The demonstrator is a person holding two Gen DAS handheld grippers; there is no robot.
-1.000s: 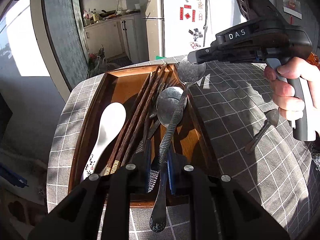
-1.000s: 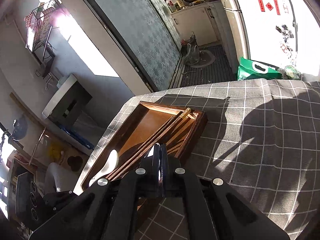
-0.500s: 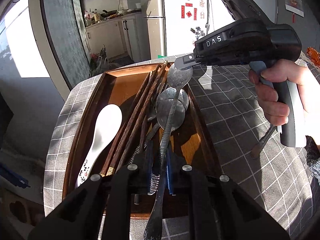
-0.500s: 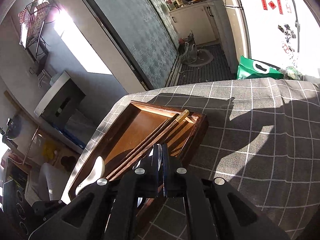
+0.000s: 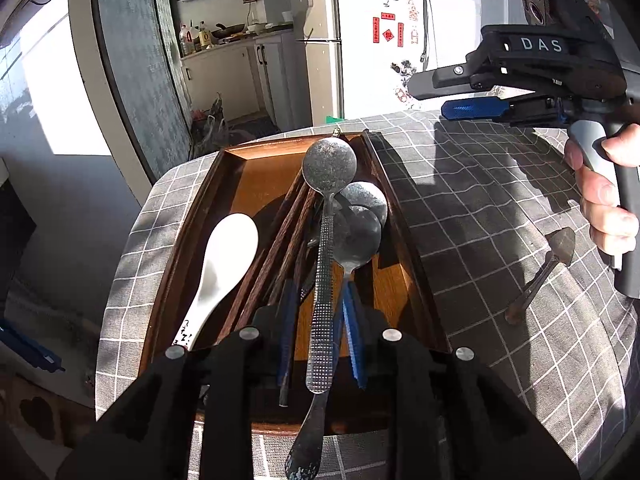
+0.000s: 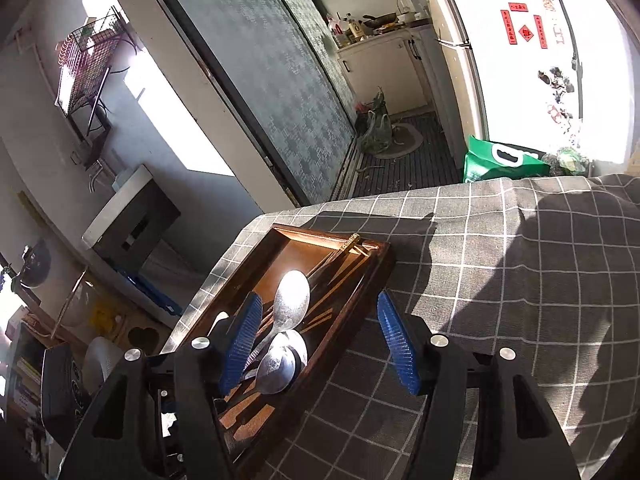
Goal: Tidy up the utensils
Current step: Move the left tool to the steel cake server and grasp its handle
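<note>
A wooden tray (image 5: 404,232) sits on the desk (image 5: 480,208), which is covered with a grey checked cloth. In the tray lie a white ceramic spoon (image 5: 224,268) on the left, dark wooden chopsticks (image 5: 276,252) down the middle, and several metal spoons on the right. The long metal spoon with the textured handle (image 5: 326,280) lies on top, its bowl toward the far end of the tray and its handle running back between the left tongs (image 5: 320,344). Those tongs are opening; their blue pads stand on either side of the handle without pressing it. The right tongs (image 6: 320,344) are held in a hand (image 5: 604,196) above the desk, right of the tray's far end. They too are opening, well spread, with nothing in their grip. Out on the cloth to the right of the tray lies one more dark utensil (image 5: 540,276), apart from the rest.
</note>
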